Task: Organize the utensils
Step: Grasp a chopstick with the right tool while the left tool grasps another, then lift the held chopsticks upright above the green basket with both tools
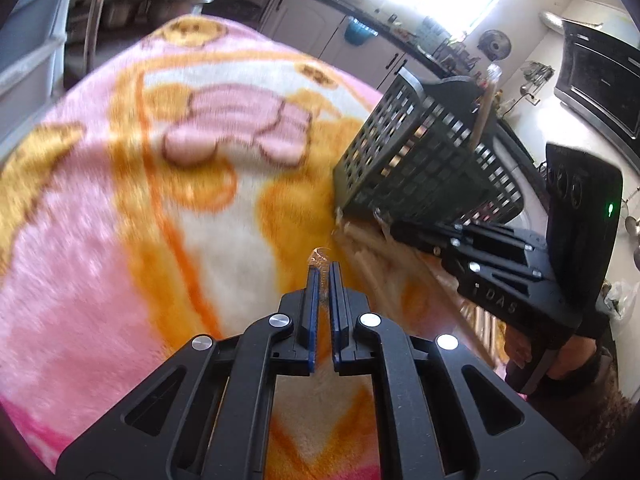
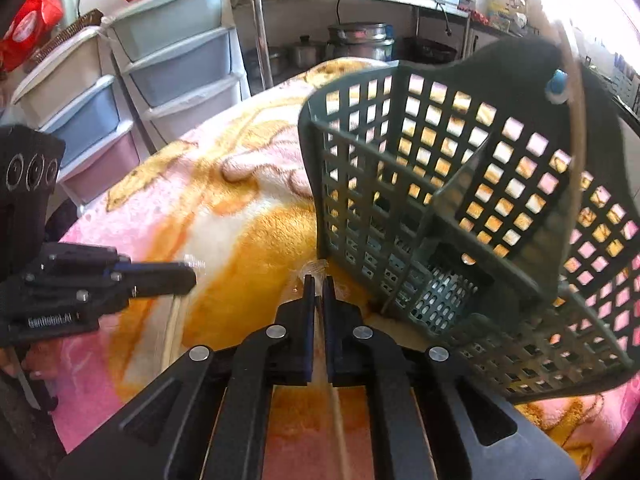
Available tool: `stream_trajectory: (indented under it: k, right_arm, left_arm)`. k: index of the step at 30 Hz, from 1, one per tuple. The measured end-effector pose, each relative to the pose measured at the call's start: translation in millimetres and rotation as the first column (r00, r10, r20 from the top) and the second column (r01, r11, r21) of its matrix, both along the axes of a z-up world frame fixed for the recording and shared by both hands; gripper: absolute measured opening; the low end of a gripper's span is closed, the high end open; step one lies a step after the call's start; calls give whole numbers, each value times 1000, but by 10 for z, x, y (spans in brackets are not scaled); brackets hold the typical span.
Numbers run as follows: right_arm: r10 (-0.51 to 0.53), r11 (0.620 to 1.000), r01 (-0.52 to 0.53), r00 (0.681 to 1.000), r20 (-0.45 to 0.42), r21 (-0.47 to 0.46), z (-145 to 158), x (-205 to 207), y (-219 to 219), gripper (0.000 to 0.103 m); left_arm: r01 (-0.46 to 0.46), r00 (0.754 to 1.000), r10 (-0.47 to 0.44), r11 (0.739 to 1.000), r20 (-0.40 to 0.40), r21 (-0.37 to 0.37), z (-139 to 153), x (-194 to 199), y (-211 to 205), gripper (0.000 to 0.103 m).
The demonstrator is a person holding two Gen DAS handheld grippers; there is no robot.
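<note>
A dark lattice basket [image 1: 420, 160] [image 2: 400, 184] with an inner divider stands tilted on a pink and orange blanket [image 1: 160, 200] [image 2: 248, 224]. One wrapped wooden chopstick [image 1: 482, 116] [image 2: 576, 152] leans inside it. More wooden chopsticks [image 1: 368, 256] lie in a pile by the basket's base. My left gripper [image 1: 323, 266] [image 2: 192, 276] is shut on a thin chopstick in a clear wrapper, whose crinkled end pokes past the pads. My right gripper [image 2: 318, 280] [image 1: 386, 220] is shut on another wrapped chopstick [image 2: 340, 420], just in front of the basket's near corner.
Pastel plastic drawer units [image 2: 180, 52] stand beyond the blanket's left edge. Metal pots [image 2: 360, 40] sit on a rack behind. Kitchen cabinets [image 1: 320, 28] run along the back, and a microwave [image 1: 600, 76] stands to the right. A hand [image 1: 520, 352] grips the right tool.
</note>
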State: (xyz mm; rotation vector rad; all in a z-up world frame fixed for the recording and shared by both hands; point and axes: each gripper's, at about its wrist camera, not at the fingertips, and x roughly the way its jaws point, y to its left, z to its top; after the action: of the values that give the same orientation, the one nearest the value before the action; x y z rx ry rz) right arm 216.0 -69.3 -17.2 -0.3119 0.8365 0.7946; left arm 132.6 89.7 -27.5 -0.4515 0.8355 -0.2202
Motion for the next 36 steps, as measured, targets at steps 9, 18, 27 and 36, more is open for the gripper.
stream_trajectory:
  k: [9,18,27,36]
  right_arm:
    - [-30,986,16,996,83,164,452,-235,-375,3]
    - [-107,948,48,980,171,315,949,-395,-804,2]
    - [-213,887,67,937,276,458,1527,-390,-1165,1]
    - [-299,841,79,892,339,535,1897,-239,-1357,1]
  left_arm:
    - [37,989,-43,999,145,38,569,18,-116,2]
    - [93,957,-106,994,271,62,1097,66,-378,2]
    - [140,916,-152,988,371,61,1579,157,-564,2]
    - [121,865,-146,989,481,83,2075,308,-670,2]
